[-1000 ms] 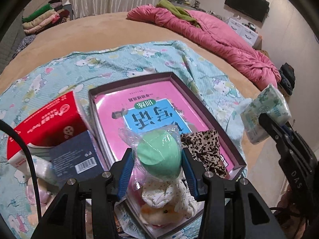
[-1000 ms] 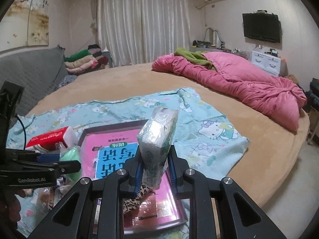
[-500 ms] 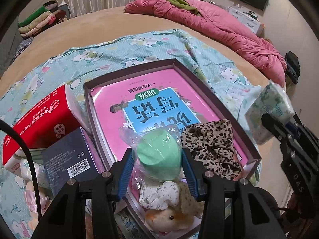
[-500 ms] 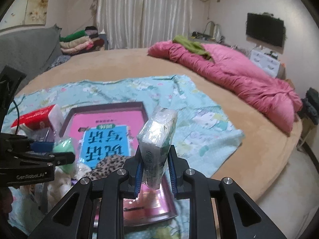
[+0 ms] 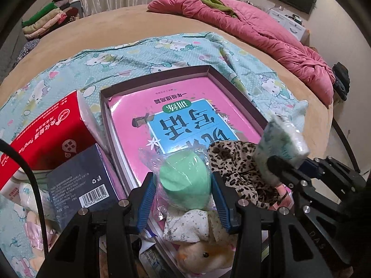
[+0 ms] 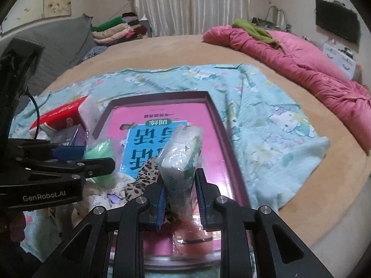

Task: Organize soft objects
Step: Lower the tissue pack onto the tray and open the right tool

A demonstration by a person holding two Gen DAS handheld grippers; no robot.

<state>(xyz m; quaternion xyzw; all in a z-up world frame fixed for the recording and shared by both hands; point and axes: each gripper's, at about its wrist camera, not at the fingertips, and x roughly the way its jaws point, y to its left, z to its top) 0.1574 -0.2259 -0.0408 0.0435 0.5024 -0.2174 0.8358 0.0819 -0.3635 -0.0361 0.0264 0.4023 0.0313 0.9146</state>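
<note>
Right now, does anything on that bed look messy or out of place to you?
Yes. The purple tray holds a pink book, with a leopard-print cloth crumpled over its near corner. Beside the tray, a red tissue pack and a dark box lean on each other at tilted angles instead of lying flat.

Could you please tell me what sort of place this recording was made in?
Most likely a home bedroom. The work surface is a large tan bed with a rumpled pink duvet on it, curtains hang behind, and a television is mounted on the wall.
</note>
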